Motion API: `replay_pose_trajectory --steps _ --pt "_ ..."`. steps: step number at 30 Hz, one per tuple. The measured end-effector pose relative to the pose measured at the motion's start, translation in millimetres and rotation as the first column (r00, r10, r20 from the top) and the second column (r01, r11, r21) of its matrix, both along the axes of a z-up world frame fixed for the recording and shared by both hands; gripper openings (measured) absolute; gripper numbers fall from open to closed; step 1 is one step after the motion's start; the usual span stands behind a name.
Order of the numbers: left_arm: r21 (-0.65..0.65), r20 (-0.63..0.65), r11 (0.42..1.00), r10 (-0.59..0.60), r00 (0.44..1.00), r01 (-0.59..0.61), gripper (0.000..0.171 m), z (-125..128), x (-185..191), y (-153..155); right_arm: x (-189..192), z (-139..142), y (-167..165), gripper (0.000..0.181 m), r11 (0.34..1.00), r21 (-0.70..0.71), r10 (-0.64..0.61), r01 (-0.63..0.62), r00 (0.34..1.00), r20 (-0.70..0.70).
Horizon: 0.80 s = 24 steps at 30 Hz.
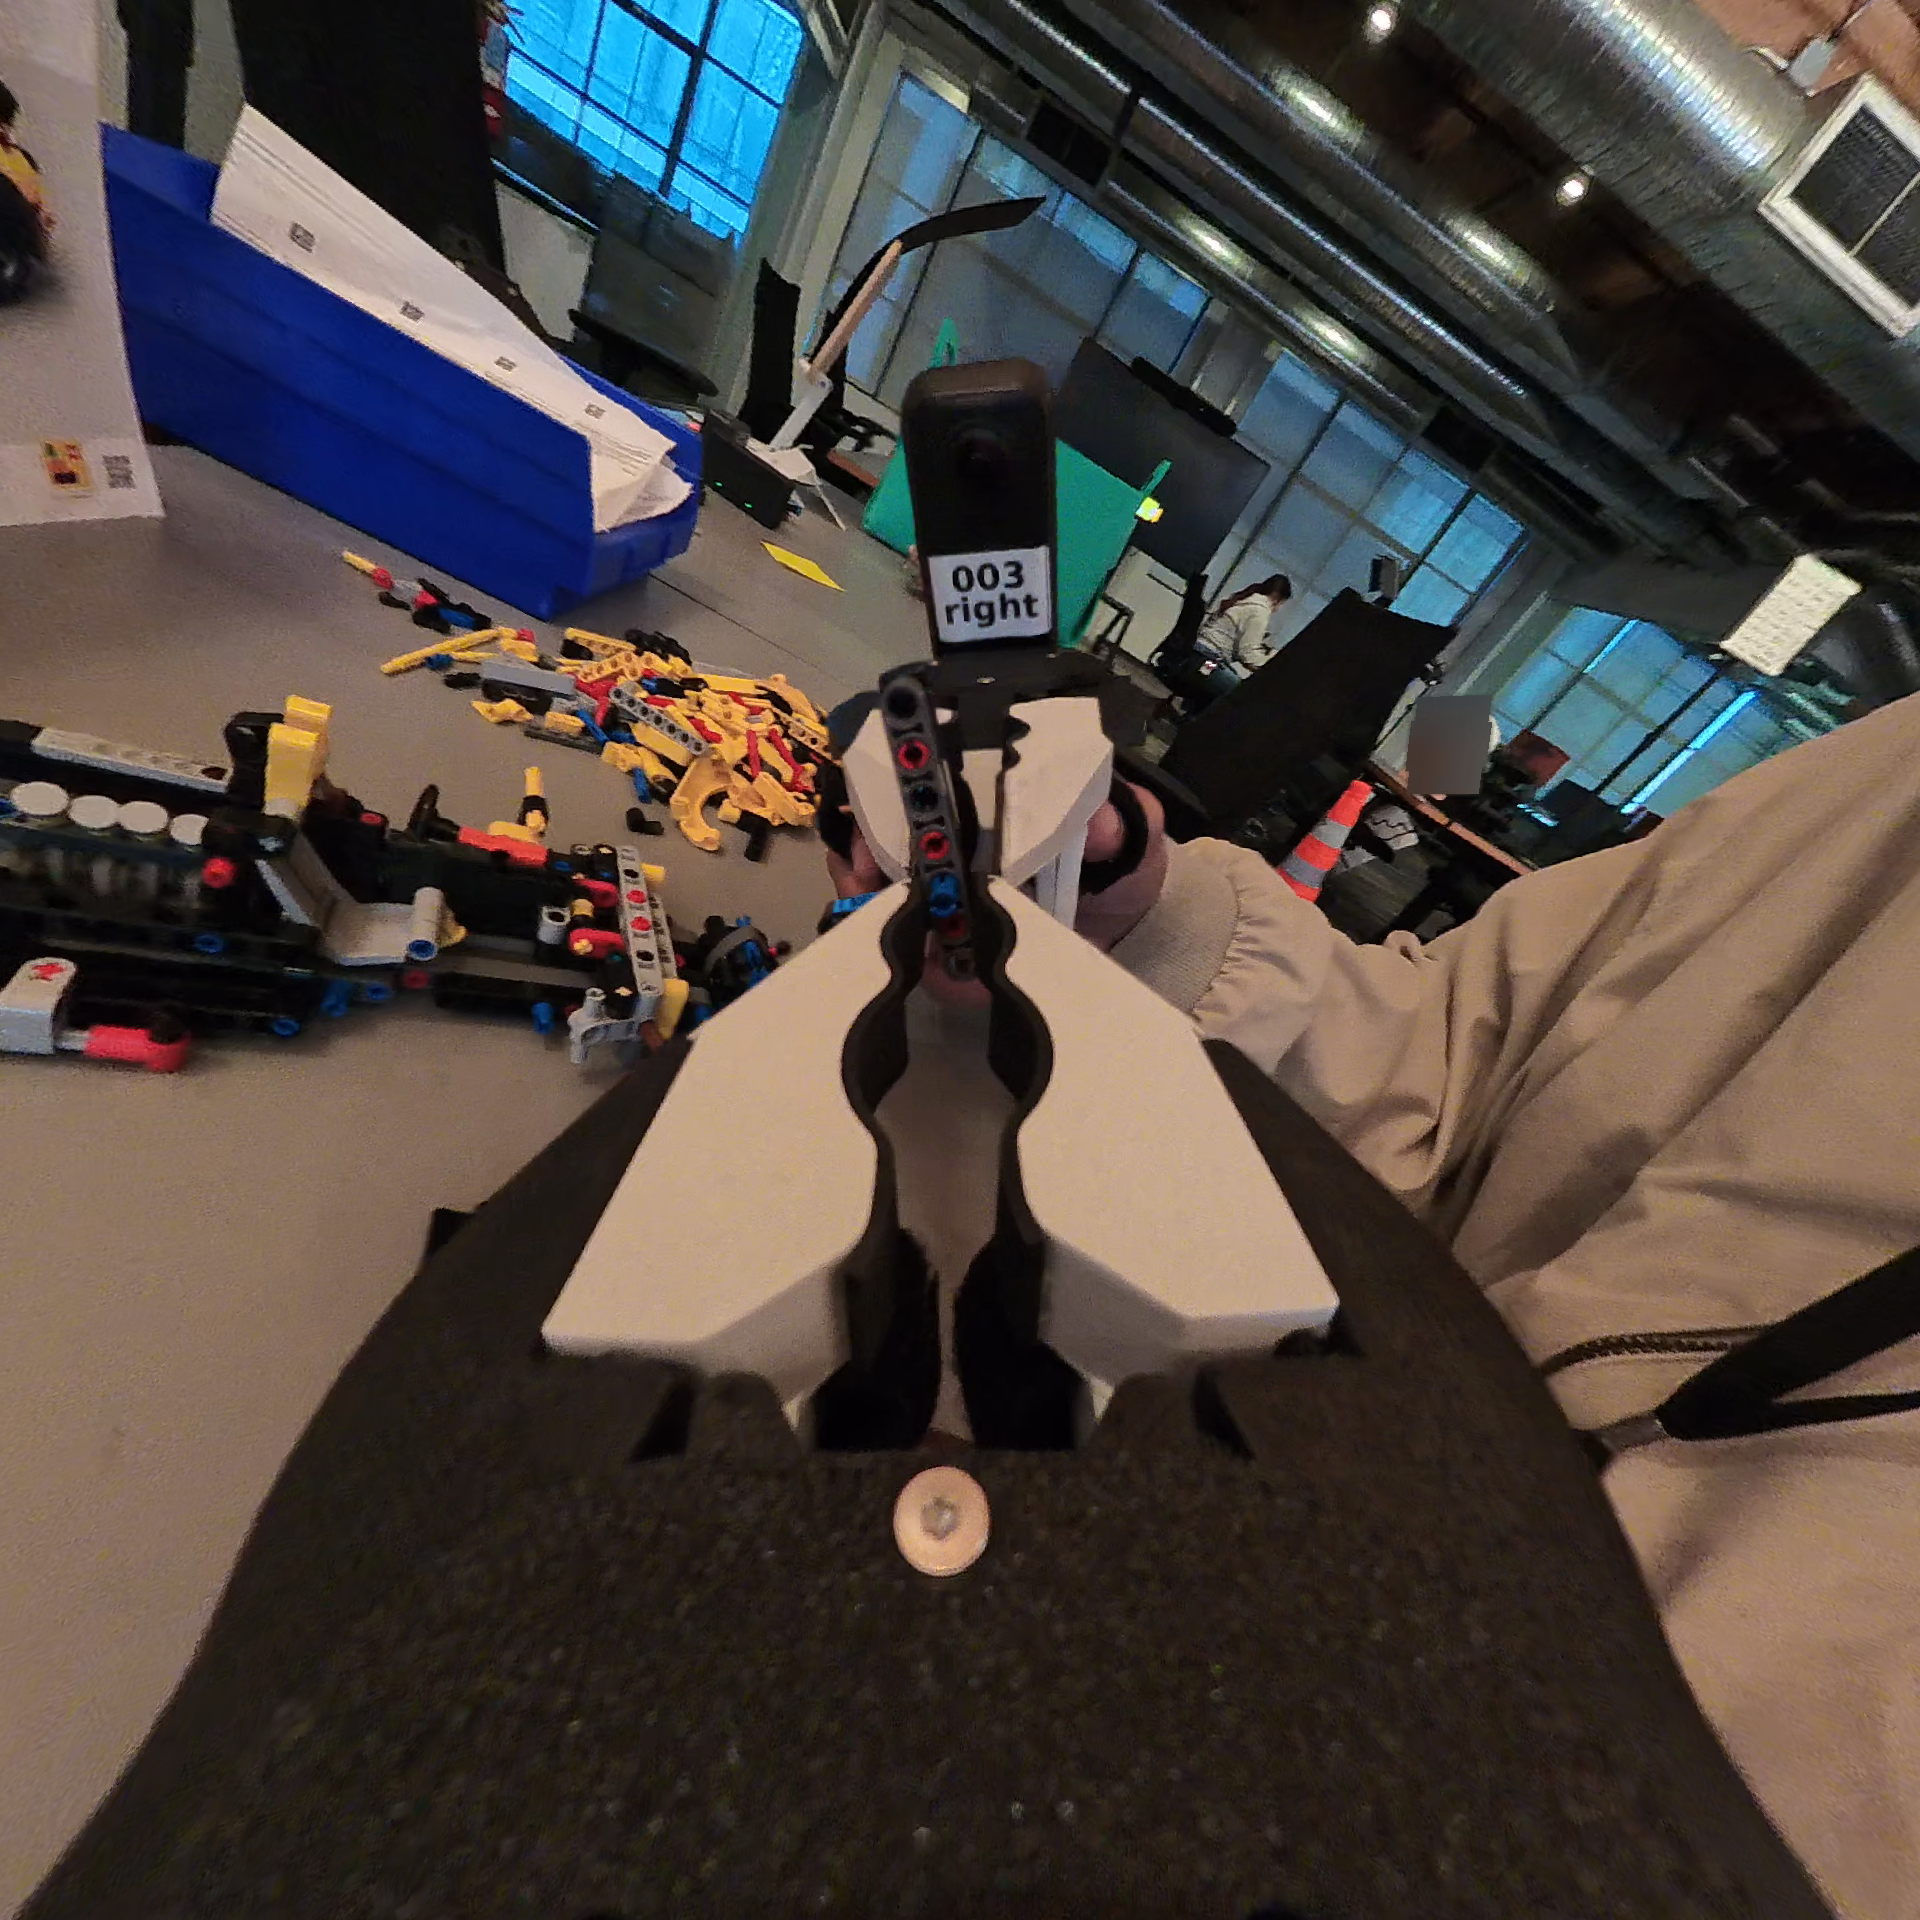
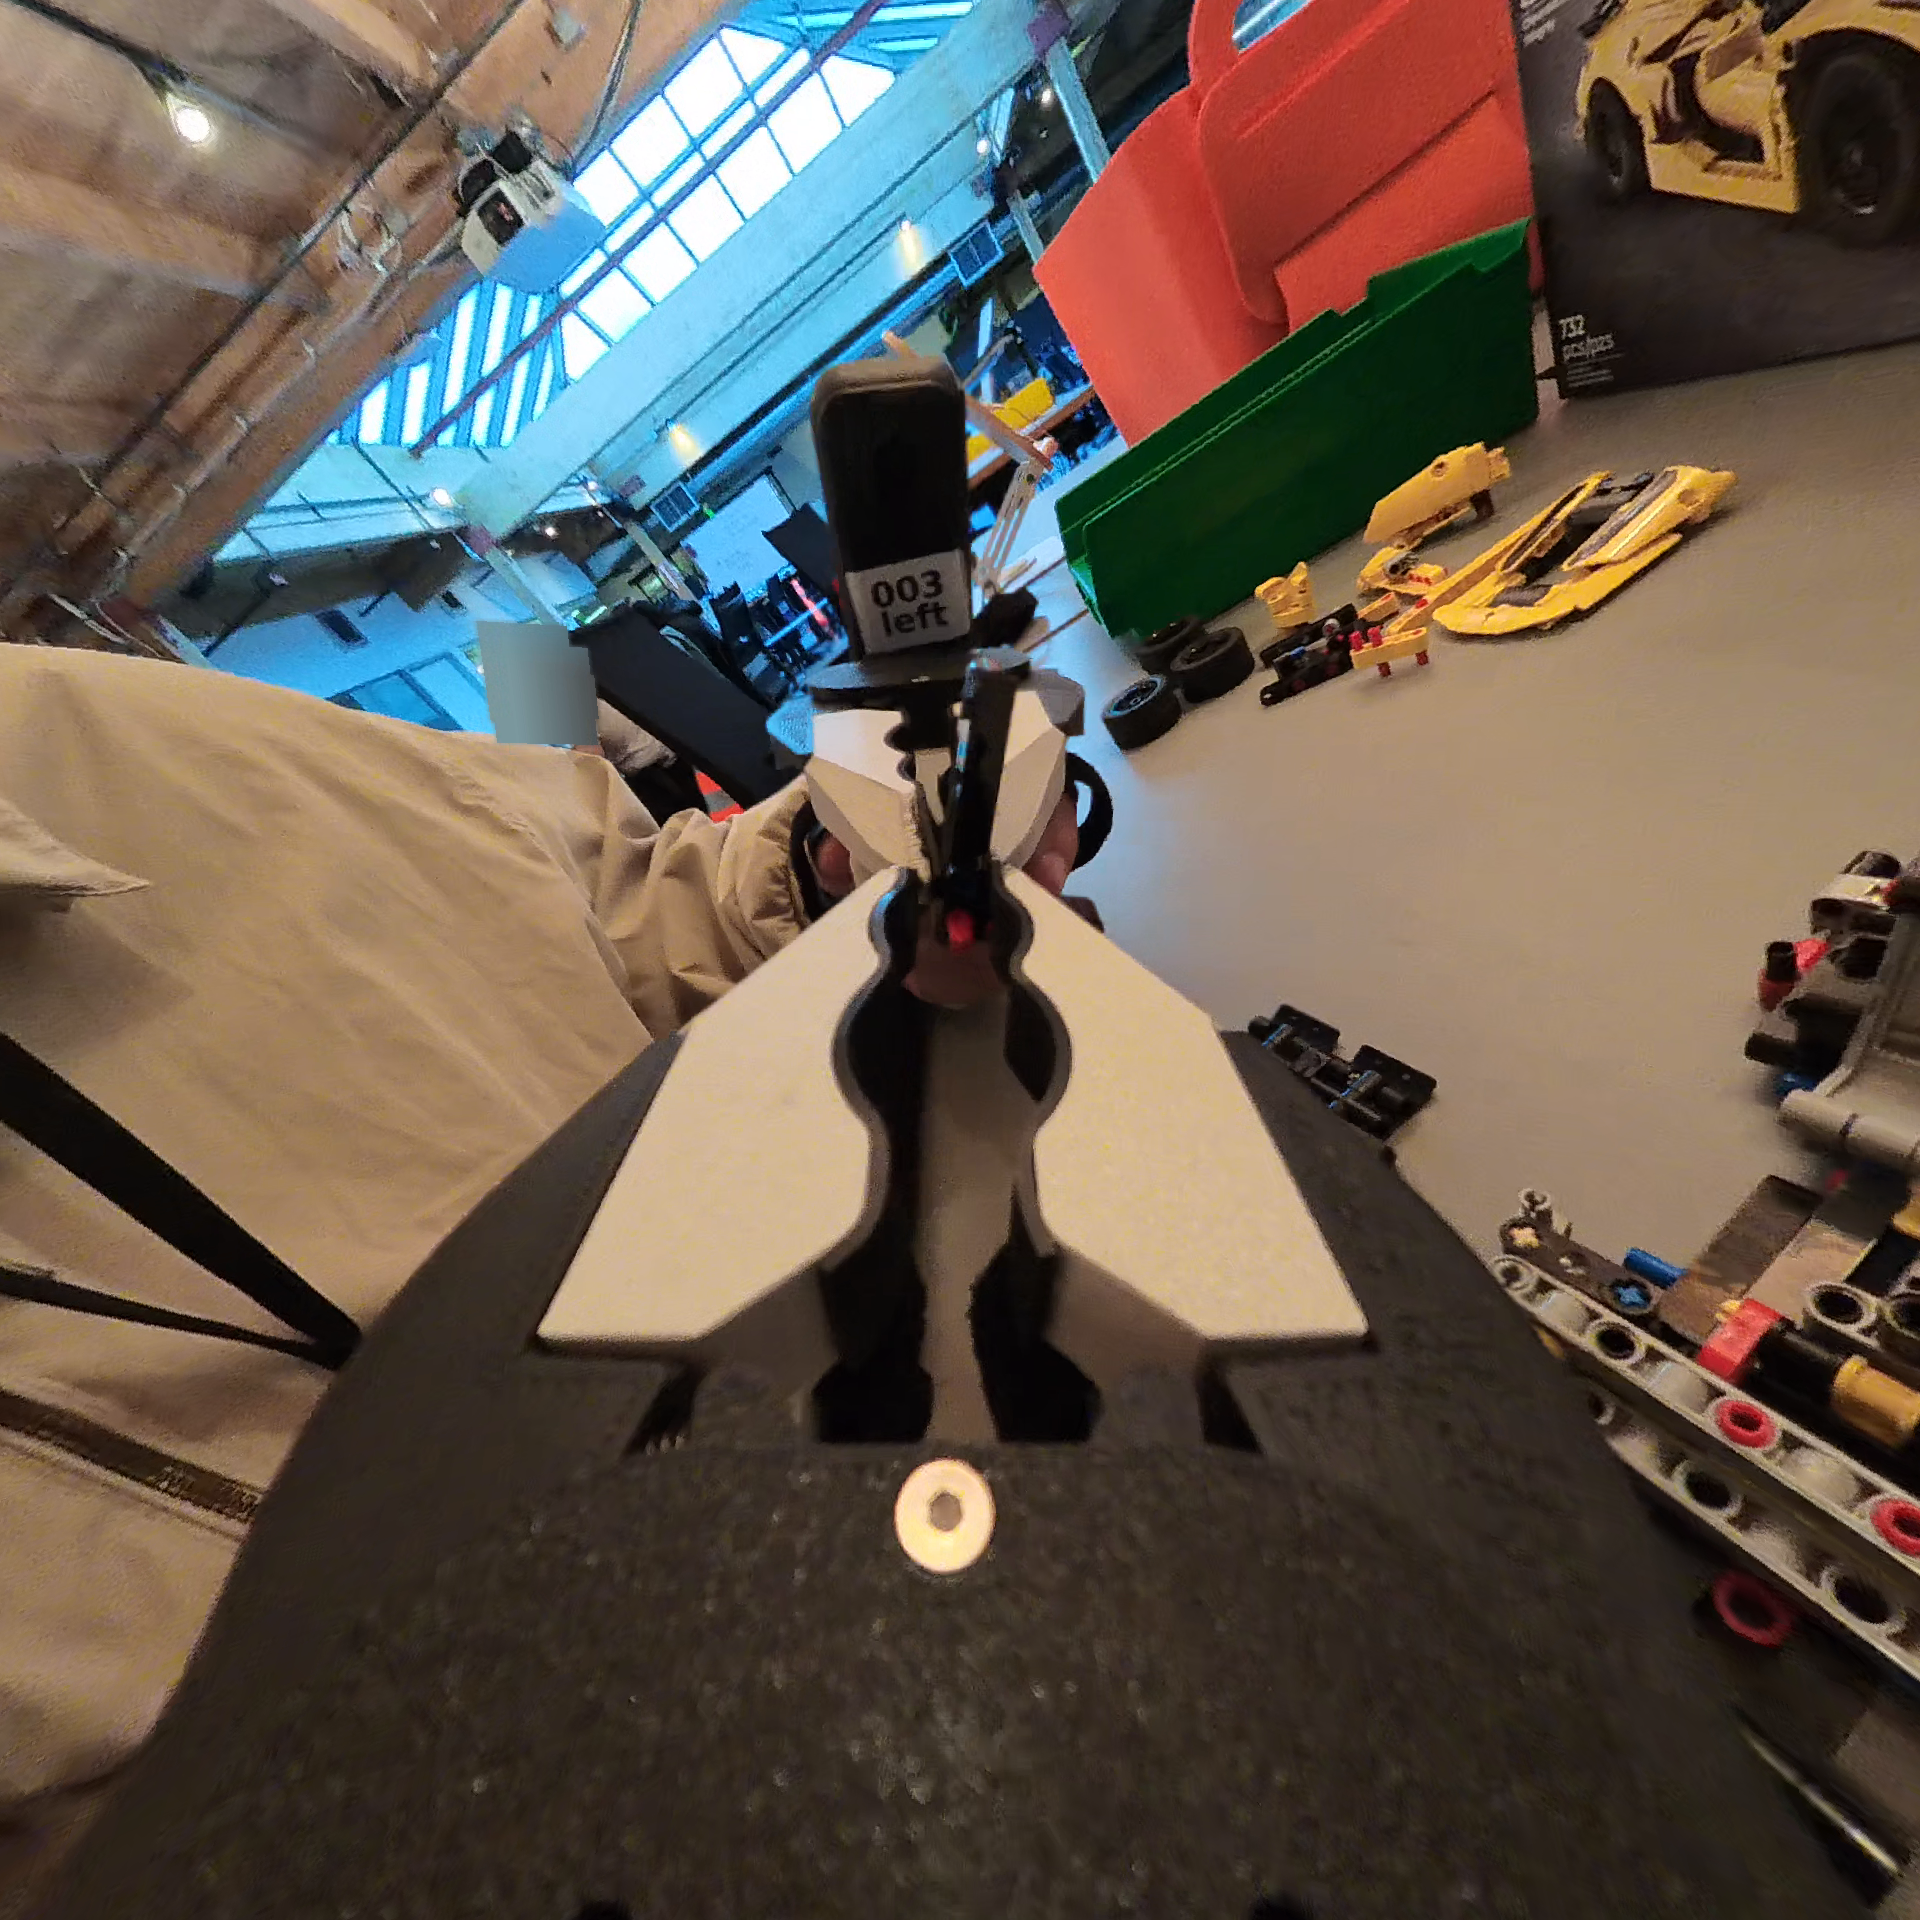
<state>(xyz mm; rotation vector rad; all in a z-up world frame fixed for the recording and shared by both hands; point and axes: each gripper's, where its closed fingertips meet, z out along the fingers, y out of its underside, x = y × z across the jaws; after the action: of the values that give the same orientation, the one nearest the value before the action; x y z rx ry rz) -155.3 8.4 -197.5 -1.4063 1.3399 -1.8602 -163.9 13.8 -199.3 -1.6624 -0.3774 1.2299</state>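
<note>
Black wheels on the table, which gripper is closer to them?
Left. The left gripper is right beside the black wheels on the table. The right gripper faces it from farther back, with a black beam held between the two.

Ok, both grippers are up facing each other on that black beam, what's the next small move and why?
Probably push the red pin further in with the right gripper, since the left gripper pinches the black studded beam at its lower end and steadies it.

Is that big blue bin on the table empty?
No, the blue bin in the left wrist view holds a stack of white printed sheets that stick out above its rim.
</note>
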Motion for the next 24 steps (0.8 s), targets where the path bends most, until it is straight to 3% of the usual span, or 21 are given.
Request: replay_pose_trajectory --steps 5,8,11,19,24 --pt "-0.039 0.036 0.998 -0.052 0.998 0.054 0.007 5.6 -2.5 -8.6 -0.8 4.9 -7.8 0.008 0.998 -0.001 0.059 -0.059 0.998 -0.032" --pt "-0.081 0.063 0.989 -0.116 0.991 0.120 0.008 12.5 -7.5 -14.4 -4.3 12.5 -14.1 0.006 0.988 -0.048 0.138 -0.149 0.973 -0.185" --pt "-0.071 0.040 0.993 -0.092 0.995 0.095 0.008 7.6 -4.7 -11.1 -1.3 6.3 -10.2 0.006 0.996 -0.021 0.085 -0.087 0.993 -0.077" --pt "-0.039 0.040 0.995 -0.094 0.995 0.096 0.007 6.1 -7.1 -10.1 -4.8 4.4 -9.5 0.006 0.998 0.006 0.055 -0.055 0.998 -0.011" --pt "-0.064 0.108 0.997 -0.026 0.994 0.033 0.007 18.0 -13.8 10.7 5.7 13.1 -3.7 0.007 0.999 -0.004 0.033 -0.033 0.995 -0.093"
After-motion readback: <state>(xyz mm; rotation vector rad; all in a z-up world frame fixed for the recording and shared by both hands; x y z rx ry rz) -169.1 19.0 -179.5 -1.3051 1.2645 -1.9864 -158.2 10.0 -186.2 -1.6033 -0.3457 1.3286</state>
